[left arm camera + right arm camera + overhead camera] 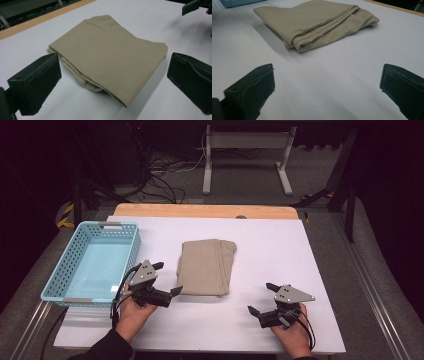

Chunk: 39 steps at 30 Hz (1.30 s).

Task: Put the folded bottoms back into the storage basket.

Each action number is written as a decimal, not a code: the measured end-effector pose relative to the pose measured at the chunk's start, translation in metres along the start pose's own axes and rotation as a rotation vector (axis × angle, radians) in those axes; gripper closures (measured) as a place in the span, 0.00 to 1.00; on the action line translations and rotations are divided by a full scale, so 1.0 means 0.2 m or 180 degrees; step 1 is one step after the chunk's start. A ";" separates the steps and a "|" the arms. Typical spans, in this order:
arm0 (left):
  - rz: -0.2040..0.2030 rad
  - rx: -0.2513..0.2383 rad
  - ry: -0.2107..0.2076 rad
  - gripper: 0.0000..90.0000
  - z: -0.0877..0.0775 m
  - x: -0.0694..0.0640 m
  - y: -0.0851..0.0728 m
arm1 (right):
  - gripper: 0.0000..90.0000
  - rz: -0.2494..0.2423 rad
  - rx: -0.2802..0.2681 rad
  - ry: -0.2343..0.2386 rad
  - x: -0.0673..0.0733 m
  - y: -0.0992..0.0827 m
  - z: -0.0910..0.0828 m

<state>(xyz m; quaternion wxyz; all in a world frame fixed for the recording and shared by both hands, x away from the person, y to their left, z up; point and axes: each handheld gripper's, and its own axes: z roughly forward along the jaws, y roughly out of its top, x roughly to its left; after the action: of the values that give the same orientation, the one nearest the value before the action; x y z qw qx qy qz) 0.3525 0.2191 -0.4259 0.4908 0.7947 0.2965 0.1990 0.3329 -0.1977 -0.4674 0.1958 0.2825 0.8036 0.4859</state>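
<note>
Cloth: tan folded cloth (pixel 207 266) lies flat mid-table on white mat (pixel 280 250), folded to a neat stack of several layers; long axis runs away from the person.
Cloth edges: in left gripper view, layered open edges (pixel 82 80) face the camera; in right gripper view, rolled fold seam (pixel 322 32) shows at near side.
L gripper: left gripper (pixel 167 279) just beside cloth's near-left corner, jaws spread wide, nothing betw. them; one jaw tip near the cloth edge, can't tell if touching.
R gripper: right gripper (pixel 261 298) well apart from cloth, low on mat at near-right, jaws also wide apart and empty.
Basket: light-blue perforated basket (pixel 65 270) sits at left edge of table, near L hand; looks empty inside.
Step (judgement): approach phase, both grippers set to take hold; no grasp yet. Likely aim = lift cloth and move it to basket, or unfold it; can't say which.
Next move needs: L jaws slide in low so one jaw goes under the whole stack at the corner, then close on all layers, not just the top one. R gripper must travel in to the near-right corner before lift.
Risk: pinching top layer only → stack falls open.
</note>
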 end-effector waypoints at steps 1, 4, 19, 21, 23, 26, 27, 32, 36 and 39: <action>0.0000 0.0000 0.0000 0.00 0.00 0.00 0.00 | 0.00 0.0000 0.0000 0.0000 0.00 0.00 0.00; -0.0006 0.0015 -0.0025 0.00 0.02 0.01 0.02 | 0.00 -0.0002 0.0018 -0.0003 0.00 0.00 0.00; 0.0079 0.0162 -0.0061 0.00 0.10 0.08 0.16 | 0.00 -0.0005 0.0013 -0.0013 0.00 0.00 0.00; 0.0093 0.0178 -0.0064 0.00 0.10 0.08 0.17 | 0.00 -0.0001 0.0012 -0.0008 0.00 0.00 0.00; 0.0094 0.0205 -0.0075 0.00 0.11 0.09 0.19 | 0.00 -0.0003 0.0007 -0.0001 0.00 0.00 0.00; 0.0087 0.0264 -0.0072 0.00 0.14 0.12 0.21 | 0.00 -0.0005 0.0004 0.0005 0.00 0.00 0.00; 0.0076 0.0281 -0.0079 0.00 0.15 0.12 0.23 | 0.00 -0.0007 -0.0001 0.0004 0.00 0.00 0.00; 0.0122 0.0319 -0.0046 0.00 0.19 0.14 0.28 | 0.00 -0.0008 -0.0007 0.0012 0.00 0.00 0.00; 0.0127 0.0335 -0.0032 0.00 0.21 0.16 0.32 | 0.00 0.0000 -0.0015 0.0031 0.00 0.00 0.00; 0.0121 0.0337 -0.0025 0.00 0.21 0.17 0.33 | 0.00 -0.0001 -0.0026 0.0034 0.00 0.00 0.00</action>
<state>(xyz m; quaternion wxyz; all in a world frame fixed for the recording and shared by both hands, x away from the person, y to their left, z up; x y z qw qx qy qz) 0.4218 0.1907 -0.3846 0.4453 0.8258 0.2896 0.1891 0.3335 -0.1978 -0.4677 0.1927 0.2790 0.8027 0.4906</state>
